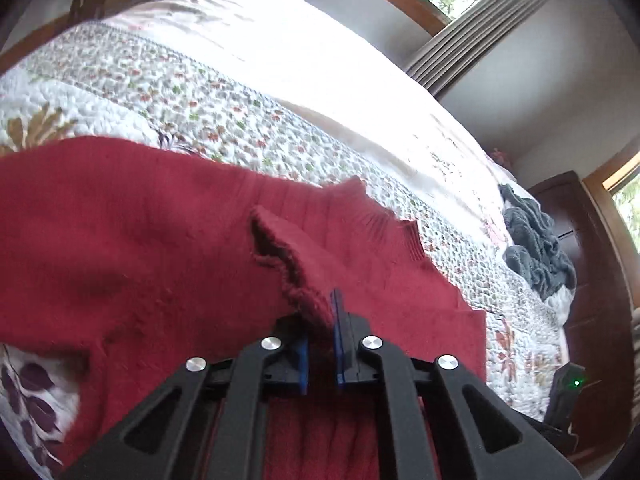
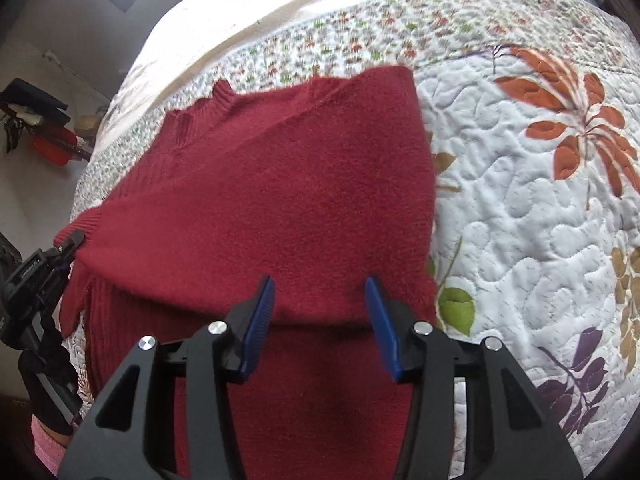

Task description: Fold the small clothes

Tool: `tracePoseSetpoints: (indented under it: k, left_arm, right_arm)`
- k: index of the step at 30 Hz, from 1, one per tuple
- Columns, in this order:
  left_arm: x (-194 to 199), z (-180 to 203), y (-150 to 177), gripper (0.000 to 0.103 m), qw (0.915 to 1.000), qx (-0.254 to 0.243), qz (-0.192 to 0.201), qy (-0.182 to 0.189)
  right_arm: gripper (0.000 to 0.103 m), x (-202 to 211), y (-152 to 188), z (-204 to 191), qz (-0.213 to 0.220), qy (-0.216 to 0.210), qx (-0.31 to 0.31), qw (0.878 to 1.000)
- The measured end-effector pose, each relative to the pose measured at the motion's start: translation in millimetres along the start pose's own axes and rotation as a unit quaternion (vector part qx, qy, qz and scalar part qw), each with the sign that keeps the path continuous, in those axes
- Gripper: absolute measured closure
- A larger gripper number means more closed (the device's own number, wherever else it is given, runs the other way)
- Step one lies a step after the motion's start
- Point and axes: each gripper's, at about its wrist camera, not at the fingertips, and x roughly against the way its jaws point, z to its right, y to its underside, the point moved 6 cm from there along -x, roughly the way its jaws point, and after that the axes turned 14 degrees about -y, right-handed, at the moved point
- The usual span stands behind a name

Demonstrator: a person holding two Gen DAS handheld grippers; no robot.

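Note:
A dark red knitted sweater (image 2: 280,200) lies spread on a floral quilted bed, partly folded over itself. My left gripper (image 1: 320,320) is shut on a ribbed edge of the sweater (image 1: 160,248), which bunches up between its blue pads. In the right wrist view that same left gripper (image 2: 70,242) shows at the far left, pinching the sweater's edge. My right gripper (image 2: 320,300) stands open just above the near part of the sweater, blue pads wide apart with nothing between them.
The quilt (image 2: 520,200) covers the bed around the sweater. A grey garment (image 1: 536,248) lies crumpled near the bed's far right edge. Dark wooden furniture (image 1: 592,280) stands beyond it. Red and black items (image 2: 44,128) lie on the floor at left.

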Motion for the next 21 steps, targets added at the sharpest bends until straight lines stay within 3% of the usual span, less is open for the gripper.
tracePoseSetpoints:
  k: [4, 5, 9, 13, 17, 21]
  left_arm:
    - [-44, -27, 21, 0.093, 0.9948, 0.012, -0.089, -0.047]
    - [-47, -31, 25, 0.091, 0.9946, 0.015, -0.093, -0.042]
    - [-29, -33, 28, 0.085, 0.9960, 0.002, -0.082, -0.036]
    - [11, -27, 24, 0.078, 0.9964, -0.041, -0.027, -0.069]
    - [40, -2, 22, 0.069, 0.9945, -0.080, 0.016, -0.066]
    - [17, 25, 27, 0.067, 0.9913, -0.113, -0.007, -0.068]
  right_arm:
    - [0.056, -16, 5, 7, -0.013, 0.009, -0.002, 1.000]
    - [0.056, -16, 5, 7, -0.014, 0.009, 0.001, 1.000]
    - [0.056, 0, 6, 4, -0.011, 0.008, 0.009, 1.000]
    - [0.055, 22, 10, -11, 0.010, 0.007, 0.025, 1.000]
    - [0.053, 26, 13, -22, 0.010, 0.000, 0.034, 0.999]
    - [0.053, 5, 10, -22, -0.009, 0.008, 0.027, 1.000]
